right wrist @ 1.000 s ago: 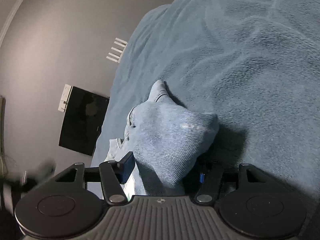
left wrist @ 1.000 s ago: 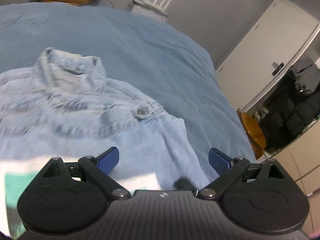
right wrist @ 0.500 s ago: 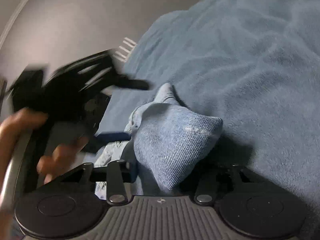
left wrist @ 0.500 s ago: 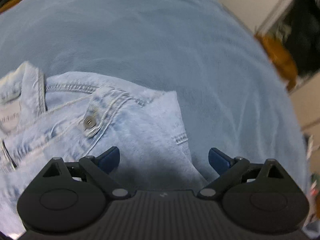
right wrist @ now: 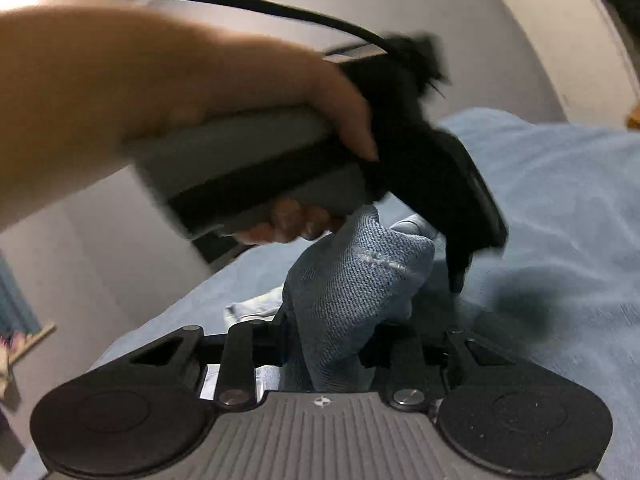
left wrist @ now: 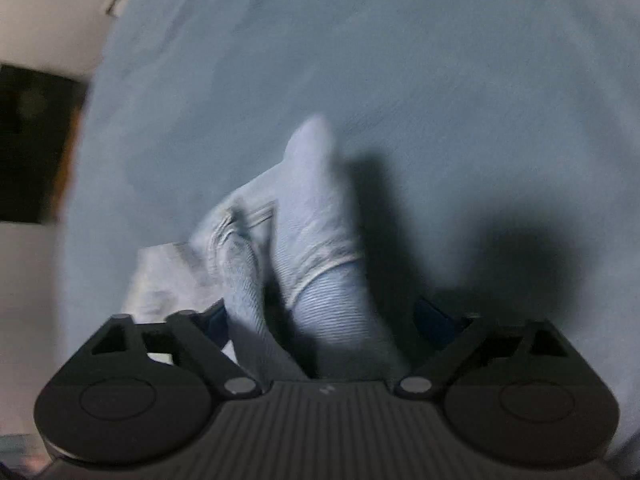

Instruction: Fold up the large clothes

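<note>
1. the denim jacket (right wrist: 352,292) lies on a blue blanket (right wrist: 560,208) that covers the bed, with one bunched corner of it lifted up off the surface.
2. the right gripper (right wrist: 326,350) has that raised fold of denim between its jaws; they have just been closing, and they now stand narrow, clamped on the cloth, which stands up as a rounded hump right in front of the camera.
3. in the right wrist view, a person's hand (right wrist: 224,120) grips the grey handle of the other tool, whose black front end hangs over the far side of the same hump.
4. the left gripper (left wrist: 320,320) points steeply down at the jacket; its jaws have just been closing but still stand wide apart.
5. a ridge of pale denim rises between the left jaws. the view is blurred, and the pads do not seem to press on it.
6. dark shadows fall on the blanket to the right of the ridge.
7. a dark screen (left wrist: 32,144) shows at the left edge of the left wrist view, beyond the bed.
</note>
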{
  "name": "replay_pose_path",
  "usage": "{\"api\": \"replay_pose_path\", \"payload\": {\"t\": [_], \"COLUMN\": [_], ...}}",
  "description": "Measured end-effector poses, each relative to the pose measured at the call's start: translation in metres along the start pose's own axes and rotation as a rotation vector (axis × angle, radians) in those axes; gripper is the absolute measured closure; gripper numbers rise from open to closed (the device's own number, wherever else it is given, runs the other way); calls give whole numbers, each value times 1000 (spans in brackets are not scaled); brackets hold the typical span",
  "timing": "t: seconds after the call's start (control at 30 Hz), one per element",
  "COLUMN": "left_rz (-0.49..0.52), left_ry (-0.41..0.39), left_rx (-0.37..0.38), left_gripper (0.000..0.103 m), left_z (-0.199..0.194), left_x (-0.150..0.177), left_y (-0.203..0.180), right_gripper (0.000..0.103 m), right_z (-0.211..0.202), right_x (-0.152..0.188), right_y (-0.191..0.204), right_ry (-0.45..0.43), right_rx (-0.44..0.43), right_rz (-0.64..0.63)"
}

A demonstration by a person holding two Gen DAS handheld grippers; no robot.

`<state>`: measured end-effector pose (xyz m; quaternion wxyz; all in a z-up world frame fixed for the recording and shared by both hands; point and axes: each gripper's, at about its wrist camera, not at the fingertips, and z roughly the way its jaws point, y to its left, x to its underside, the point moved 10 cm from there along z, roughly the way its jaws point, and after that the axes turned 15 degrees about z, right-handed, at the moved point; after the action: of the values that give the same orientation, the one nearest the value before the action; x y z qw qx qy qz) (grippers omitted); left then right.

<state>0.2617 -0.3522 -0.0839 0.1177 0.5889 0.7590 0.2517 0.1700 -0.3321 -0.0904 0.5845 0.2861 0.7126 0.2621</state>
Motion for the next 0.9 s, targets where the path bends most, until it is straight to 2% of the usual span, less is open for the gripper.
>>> {"api": "replay_pose_path", "payload": {"t": [0.03, 0.1, 0.17, 0.3, 0.43, 0.5, 0.57, 0.6, 0.63, 0.7, 0.9], "left_rz": [0, -60, -166, -454, -772, -916, -1051, -1104, -1149, -1220, -1328], "left_ry": [16, -13, -102, -334, -550, -635, -703, -735, -758, -795, -976], "left_rx": [-14, 27, 84, 210, 358, 442, 523, 558, 592, 635, 648], "left_gripper": [30, 51, 64, 75, 83, 85, 86, 86, 86, 86, 86], "left_z": [2, -1, -10, -30, -30, -18, 5, 14, 24, 38, 54], "left_x": [8, 24, 41, 99, 184, 226, 266, 281, 293, 313, 349], "left_y": [5, 15, 31, 68, 95, 103, 105, 104, 103, 99, 78], "right_gripper": [70, 70, 71, 71, 71, 68, 56, 42, 37, 38, 34], "right_z": [-1, -1, -2, -7, -11, -11, -12, -12, -11, -6, 2], "right_x": [1, 4, 7, 16, 32, 46, 58, 66, 74, 95, 130], "right_y": [4, 12, 18, 38, 57, 67, 73, 75, 79, 89, 108], "right_ry": [3, 13, 25, 64, 137, 158, 137, 129, 130, 158, 175], "right_rx": [-17, -47, -79, -173, -252, -257, -220, -198, -194, -195, -177], "right_rz": [-15, -48, -69, -110, -140, -223, -316, -372, -415, -498, -615]}}
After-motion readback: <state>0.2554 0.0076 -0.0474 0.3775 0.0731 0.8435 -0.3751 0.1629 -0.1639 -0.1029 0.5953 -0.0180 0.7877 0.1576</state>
